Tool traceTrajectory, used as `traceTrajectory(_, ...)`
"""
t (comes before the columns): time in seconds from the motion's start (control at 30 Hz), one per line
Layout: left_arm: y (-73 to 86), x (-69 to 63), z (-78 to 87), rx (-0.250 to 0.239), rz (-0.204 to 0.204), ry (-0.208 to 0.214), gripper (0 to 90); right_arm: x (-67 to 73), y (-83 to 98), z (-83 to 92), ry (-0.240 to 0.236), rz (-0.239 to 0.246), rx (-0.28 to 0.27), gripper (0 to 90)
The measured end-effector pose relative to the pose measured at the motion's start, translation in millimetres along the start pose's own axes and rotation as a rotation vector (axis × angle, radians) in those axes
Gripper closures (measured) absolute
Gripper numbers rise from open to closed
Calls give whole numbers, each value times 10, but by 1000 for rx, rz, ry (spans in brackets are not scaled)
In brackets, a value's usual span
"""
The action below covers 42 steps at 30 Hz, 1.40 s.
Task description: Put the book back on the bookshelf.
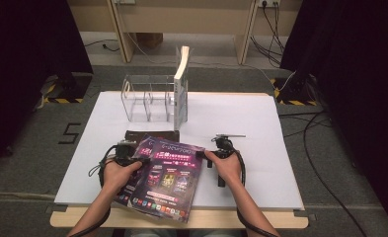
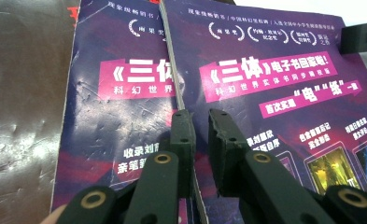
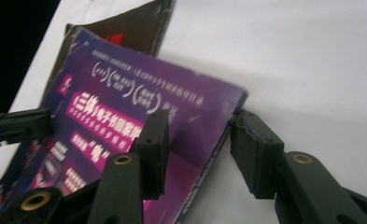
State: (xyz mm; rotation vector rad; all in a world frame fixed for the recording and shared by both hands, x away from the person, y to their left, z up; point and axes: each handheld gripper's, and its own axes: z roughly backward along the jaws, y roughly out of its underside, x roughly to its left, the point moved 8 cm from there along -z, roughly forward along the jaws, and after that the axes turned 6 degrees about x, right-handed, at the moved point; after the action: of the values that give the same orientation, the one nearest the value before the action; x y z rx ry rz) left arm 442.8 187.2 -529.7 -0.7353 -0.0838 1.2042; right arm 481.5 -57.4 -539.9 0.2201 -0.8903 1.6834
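We see the left gripper [image 1: 141,160] level, jaws pinching the purple magazine [image 1: 168,177] at its left edge. The right gripper [image 1: 205,153] straddles its right edge, jaws apart and not pressing.

- You're in some kind of lab or recording studio setup, not a home.
- Black curtains [image 1: 28,54] hang on both sides.
- Hazard-striped stands [image 1: 63,94], loose floor cables [image 1: 325,148], grey carpet [image 1: 23,163], white-topped table [image 1: 241,118].
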Motion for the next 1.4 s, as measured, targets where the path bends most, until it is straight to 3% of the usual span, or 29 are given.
traceTrajectory(0.17,1,4,4,-1,6,1,799,46,20,8,-7,4,-6,623)
traceTrajectory(0.33,9,21,21,2,4,-5,802,204,-41,119,-1,72,-39,736)
traceTrajectory(0.47,17,22,26,-6,6,-12,803,344,-96,182,3,98,-43,765)
traceTrajectory(0.7,26,26,49,-14,2,-4,785,488,-144,263,-42,63,-100,809)
traceTrajectory(0.9,-59,60,218,-123,32,-12,619,716,-243,378,-83,90,-177,844)
traceTrajectory(1.13,-221,4,515,-248,22,-19,468,1089,-381,542,-76,207,-272,852)
traceTrajectory(1.23,-263,-12,605,-277,18,-37,417,1212,-440,584,-65,245,-298,852)
traceTrajectory(1.4,-318,-65,709,-306,1,-26,406,1356,-522,628,-52,293,-345,853)
